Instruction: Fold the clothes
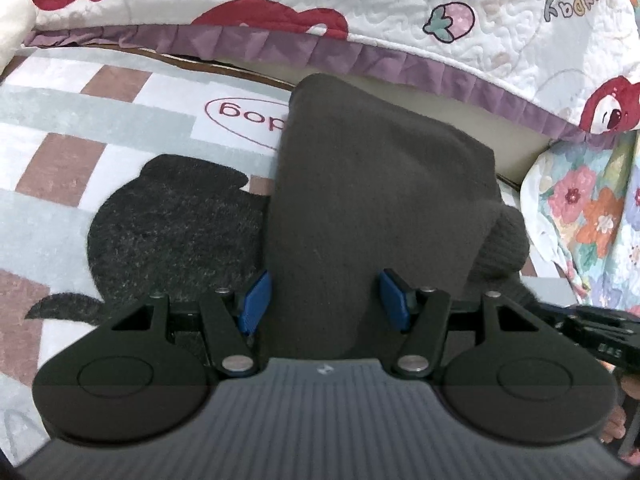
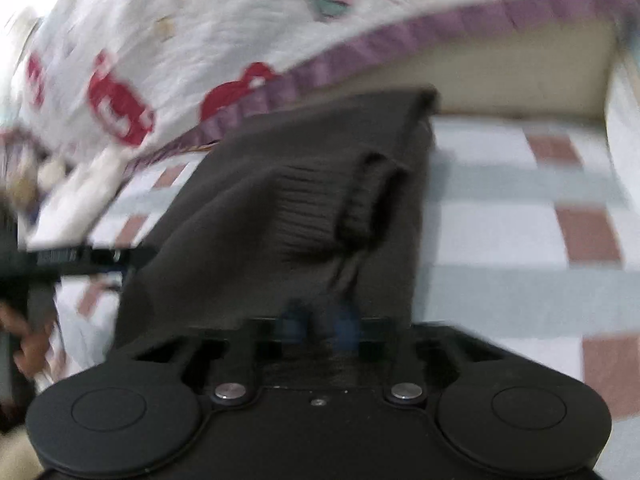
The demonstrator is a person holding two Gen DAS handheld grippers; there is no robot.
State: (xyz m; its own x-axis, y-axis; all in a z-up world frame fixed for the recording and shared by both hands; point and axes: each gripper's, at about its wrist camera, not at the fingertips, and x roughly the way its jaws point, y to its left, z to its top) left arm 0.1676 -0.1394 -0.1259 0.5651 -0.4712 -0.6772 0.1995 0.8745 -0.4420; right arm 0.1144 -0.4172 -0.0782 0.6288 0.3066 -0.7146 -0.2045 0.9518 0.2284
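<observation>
A dark grey-brown knit garment (image 1: 360, 184) lies folded lengthwise on a checked mat (image 1: 80, 128), its ribbed cuff (image 1: 500, 240) bunched at the right side. My left gripper (image 1: 325, 302) is open, its blue pads (image 1: 256, 304) wide apart with the near end of the garment filling the gap between them. The right wrist view is motion-blurred. There the garment (image 2: 288, 200) rises toward the camera, cuff (image 2: 360, 200) on top. My right gripper (image 2: 320, 320) has its blue pads close together, with fabric bunched between them.
A white quilt (image 1: 360, 8) with red prints and a purple frill hangs over the far edge of the mat. The mat bears a black cat figure (image 1: 172, 232). Floral fabric (image 1: 592, 208) lies at the right. A person's hand (image 2: 24, 344) shows at the left.
</observation>
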